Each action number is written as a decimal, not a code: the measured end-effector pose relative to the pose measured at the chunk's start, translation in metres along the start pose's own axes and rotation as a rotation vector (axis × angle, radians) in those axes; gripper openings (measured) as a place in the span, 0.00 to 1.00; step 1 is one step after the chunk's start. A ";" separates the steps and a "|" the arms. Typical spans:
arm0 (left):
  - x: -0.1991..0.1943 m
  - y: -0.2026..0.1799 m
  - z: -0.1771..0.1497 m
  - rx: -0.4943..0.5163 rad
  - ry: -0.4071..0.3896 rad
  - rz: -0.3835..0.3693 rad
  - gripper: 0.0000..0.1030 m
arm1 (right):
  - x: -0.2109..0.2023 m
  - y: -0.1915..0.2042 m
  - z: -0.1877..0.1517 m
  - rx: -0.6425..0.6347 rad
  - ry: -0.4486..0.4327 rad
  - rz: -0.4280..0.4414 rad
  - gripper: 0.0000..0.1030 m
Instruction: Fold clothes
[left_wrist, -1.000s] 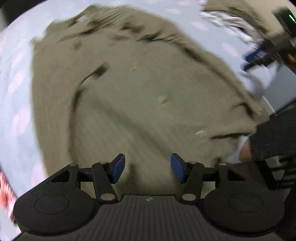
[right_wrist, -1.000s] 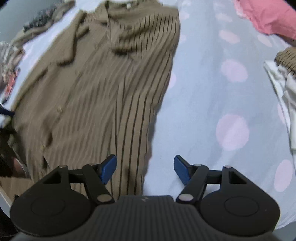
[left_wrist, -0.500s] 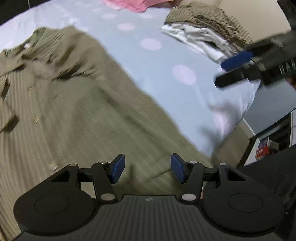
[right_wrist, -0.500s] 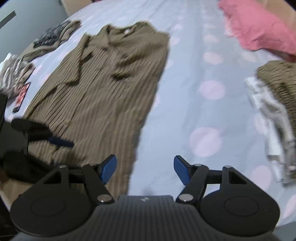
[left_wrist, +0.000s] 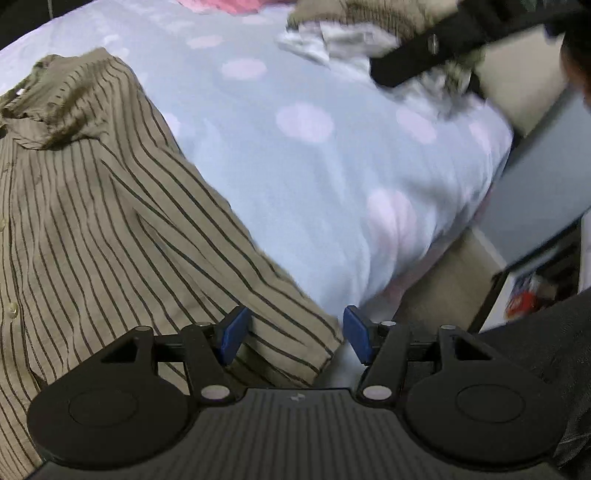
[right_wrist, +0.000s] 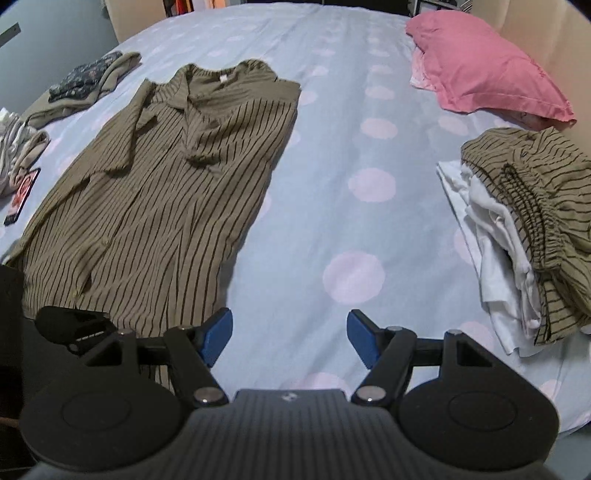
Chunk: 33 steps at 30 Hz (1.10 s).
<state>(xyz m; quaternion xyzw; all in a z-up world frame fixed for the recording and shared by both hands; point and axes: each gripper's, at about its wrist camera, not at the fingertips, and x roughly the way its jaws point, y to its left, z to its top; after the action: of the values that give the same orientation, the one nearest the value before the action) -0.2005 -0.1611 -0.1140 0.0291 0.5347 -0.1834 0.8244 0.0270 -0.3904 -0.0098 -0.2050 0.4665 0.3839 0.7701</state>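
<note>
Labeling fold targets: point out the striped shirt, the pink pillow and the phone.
striped shirt (right_wrist: 162, 206), right wrist view, on the front panel mid-body.
pink pillow (right_wrist: 487, 77), right wrist view, on the middle of its top face.
phone (right_wrist: 21, 195), right wrist view, on its screen.

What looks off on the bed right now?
A phone with a lit screen lies on the sheet beside the olive striped button shirt, an odd item among laundry. The shirt's right sleeve is bunched across its chest. The folded stack of striped and white clothes sits uneven.
</note>
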 end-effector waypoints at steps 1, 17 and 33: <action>0.004 -0.001 -0.001 0.001 0.009 0.011 0.54 | 0.001 0.001 -0.002 -0.004 0.005 0.004 0.69; -0.008 0.032 -0.017 -0.126 -0.051 -0.055 0.01 | 0.005 0.007 -0.004 -0.032 0.020 0.022 0.69; -0.054 0.126 -0.044 -0.490 -0.114 -0.287 0.01 | 0.070 -0.013 0.104 0.036 -0.009 0.238 0.69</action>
<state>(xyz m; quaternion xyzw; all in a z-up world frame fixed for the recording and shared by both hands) -0.2158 -0.0183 -0.1036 -0.2573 0.5147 -0.1648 0.8011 0.1141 -0.3008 -0.0217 -0.1325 0.4909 0.4652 0.7246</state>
